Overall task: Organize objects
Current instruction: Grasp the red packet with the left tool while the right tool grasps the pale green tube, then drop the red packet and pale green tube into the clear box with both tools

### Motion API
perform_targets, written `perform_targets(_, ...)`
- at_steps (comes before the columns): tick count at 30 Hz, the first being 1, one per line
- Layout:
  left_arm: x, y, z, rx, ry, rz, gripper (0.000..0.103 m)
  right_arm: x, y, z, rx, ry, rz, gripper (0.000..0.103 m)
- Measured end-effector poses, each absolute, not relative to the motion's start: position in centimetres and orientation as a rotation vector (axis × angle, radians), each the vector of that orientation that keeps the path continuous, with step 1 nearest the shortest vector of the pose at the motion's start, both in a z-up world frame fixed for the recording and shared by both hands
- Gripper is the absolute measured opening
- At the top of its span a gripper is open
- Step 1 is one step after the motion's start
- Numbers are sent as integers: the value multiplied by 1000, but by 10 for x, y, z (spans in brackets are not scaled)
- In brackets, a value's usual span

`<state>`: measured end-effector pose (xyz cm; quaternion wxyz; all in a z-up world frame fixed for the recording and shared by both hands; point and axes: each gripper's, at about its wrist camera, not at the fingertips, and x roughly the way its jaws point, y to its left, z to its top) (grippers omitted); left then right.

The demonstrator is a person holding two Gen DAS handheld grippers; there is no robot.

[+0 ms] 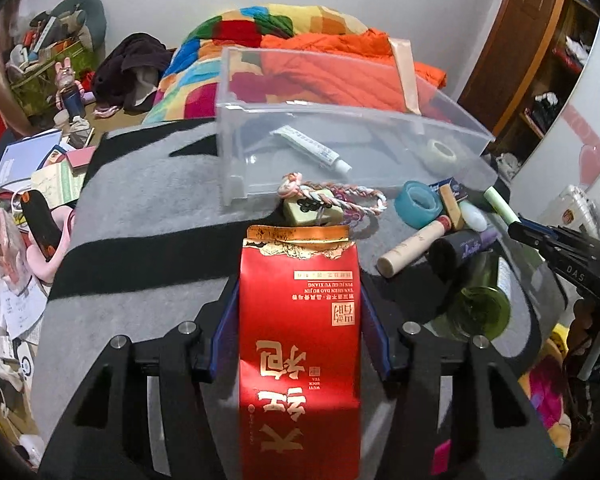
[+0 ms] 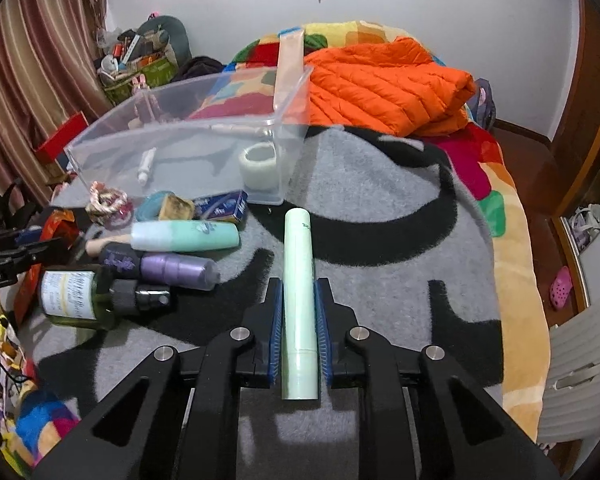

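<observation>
Glossy red foil packet [image 1: 299, 320]; slim mint tube [image 2: 299, 304]

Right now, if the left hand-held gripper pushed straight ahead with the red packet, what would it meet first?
Probably the braided cord and the pale block under it, lying just ahead of the red packet; the clear bin stands behind them. Depth is uncertain.

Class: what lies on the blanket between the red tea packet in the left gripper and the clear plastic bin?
In the left wrist view, a braided cord bracelet draped over a small pale green block.
</observation>
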<state>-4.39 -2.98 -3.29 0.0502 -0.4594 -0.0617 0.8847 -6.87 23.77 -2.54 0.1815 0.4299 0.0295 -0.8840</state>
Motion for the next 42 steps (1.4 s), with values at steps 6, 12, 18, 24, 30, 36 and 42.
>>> perform_targets(6,-37,-36,-10,-1307,-224,2740,55,-62,237,4,1114,30,-2515,14)
perform_targets(12,-42,-40,13,-1221,-238,2775,55,-62,227,35,997,6,-2524,14)
perform_targets(18,-57,-40,33,-1163,-228,2799,55,-76,209,52,940,19,-2520,14)
perform_targets(24,-78,-35,42,-1149,-203,2797,55,-96,187,56,936,25,-2482,14)
perform_targets(30,-101,-29,42,-1162,-173,2781,55,-113,161,54,942,75,-2454,14)
perform_targets(36,-129,-21,39,-1213,-165,2735,55,-132,138,49,972,145,-2427,14)
perform_targets(42,-156,-16,28,-1316,-145,2680,55,-155,126,35,1038,172,-2394,14)
